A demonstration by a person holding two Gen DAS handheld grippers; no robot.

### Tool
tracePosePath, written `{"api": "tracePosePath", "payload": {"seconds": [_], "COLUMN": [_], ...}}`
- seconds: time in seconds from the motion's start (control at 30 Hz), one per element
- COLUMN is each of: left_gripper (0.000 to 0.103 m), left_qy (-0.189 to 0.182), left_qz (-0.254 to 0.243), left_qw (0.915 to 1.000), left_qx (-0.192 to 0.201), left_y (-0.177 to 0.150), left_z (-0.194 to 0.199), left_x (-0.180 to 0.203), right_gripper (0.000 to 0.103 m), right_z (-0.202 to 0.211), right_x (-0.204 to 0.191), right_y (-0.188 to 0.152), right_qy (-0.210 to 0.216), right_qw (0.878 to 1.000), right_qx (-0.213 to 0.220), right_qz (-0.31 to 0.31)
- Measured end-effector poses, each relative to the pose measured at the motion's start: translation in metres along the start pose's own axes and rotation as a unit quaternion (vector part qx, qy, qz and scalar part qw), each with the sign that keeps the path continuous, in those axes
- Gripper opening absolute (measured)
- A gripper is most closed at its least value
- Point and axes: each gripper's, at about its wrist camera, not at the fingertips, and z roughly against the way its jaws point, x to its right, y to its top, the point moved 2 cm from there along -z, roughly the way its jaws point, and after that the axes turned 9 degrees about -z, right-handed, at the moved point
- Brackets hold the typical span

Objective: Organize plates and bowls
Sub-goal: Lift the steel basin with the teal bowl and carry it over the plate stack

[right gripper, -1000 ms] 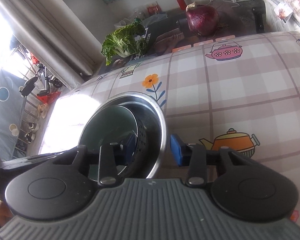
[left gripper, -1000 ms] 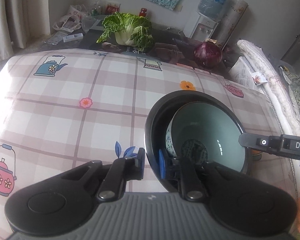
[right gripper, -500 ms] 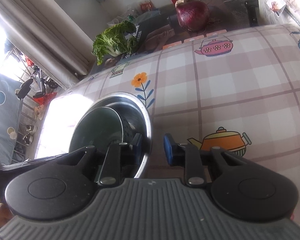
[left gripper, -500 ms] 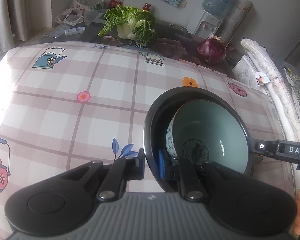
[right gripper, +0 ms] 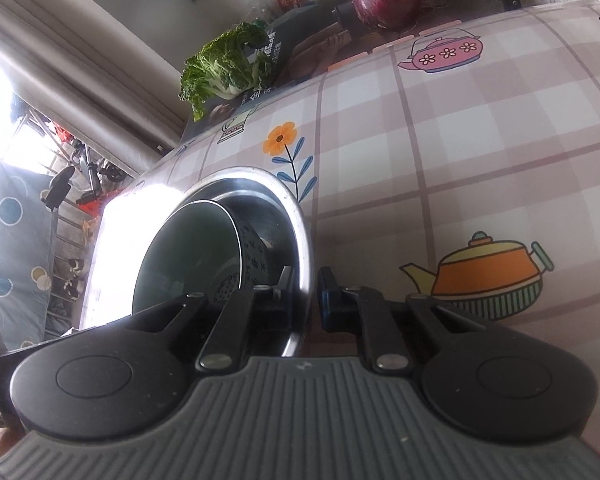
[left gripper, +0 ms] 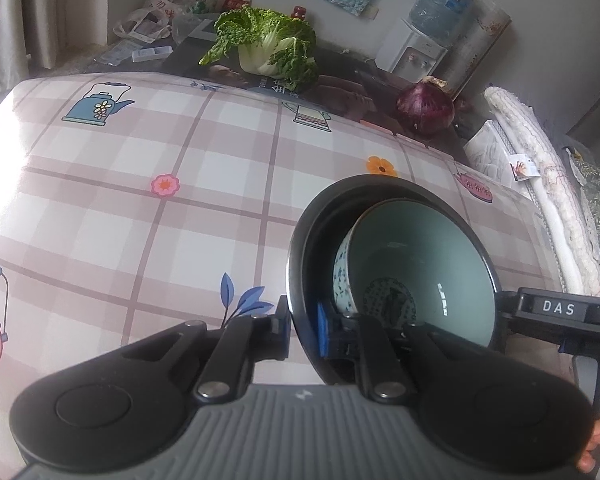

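Observation:
A metal bowl [left gripper: 340,192] sits on the checked tablecloth [left gripper: 140,200], and a pale green ceramic bowl [left gripper: 420,256] with a blue pattern leans tilted inside it. My left gripper [left gripper: 302,322] is shut on the metal bowl's left rim, one finger inside and one outside. In the right wrist view the metal bowl [right gripper: 260,178] looks shiny, with the ceramic bowl [right gripper: 180,256] dark within. My right gripper [right gripper: 306,292] has its jaws closing on the opposite rim, pads against the steel edge. Its fingers [left gripper: 516,304] show at the bowl's right side in the left wrist view.
A leafy cabbage [left gripper: 264,46] and a purple onion-like vegetable [left gripper: 426,106] lie on a dark surface beyond the table's far edge. A water dispenser [left gripper: 416,52] stands by the wall. A rolled quilt [left gripper: 540,184] runs along the right edge.
The right gripper's jaws have closed from a wide gap onto the metal bowl's rim, and it has sunk slightly. The left gripper has kept its hold on the other rim.

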Motion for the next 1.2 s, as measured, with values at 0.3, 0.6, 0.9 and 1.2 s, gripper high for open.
{"api": "tracePosePath", "payload": {"seconds": [0.3,0.6,0.9,1.2], "left_gripper": [0.011,0.011,0.011,0.011], "left_qy": [0.006,0.011,0.012,0.008], "left_qz": [0.014,0.013,0.009,0.007], "left_qw": [0.9999,0.9998,0.9996,0.9992], "left_qx": [0.006,0.009,0.023,0.039], "left_y": [-0.001,0.001,0.004,0.006], "left_z": [0.001,0.002,0.013,0.03], "left_x": [0.001,0.004,0.008,0.013], "right_gripper": [0.009,0.009,0.009,0.009], "right_z": [0.002,0.003,0.009,0.026], "right_x": [-0.003,-0.001,-0.002,-0.012], "right_y": [-0.002,-0.002,0.0,0.0], "right_qy": [-0.003,0.001,0.009,0.015], "right_qw": [1.0,1.0,1.0,1.0], "right_qx": [0.006,0.005,0.011,0.023], "right_qz": [0.003,-0.005,-0.007,-0.002]}}
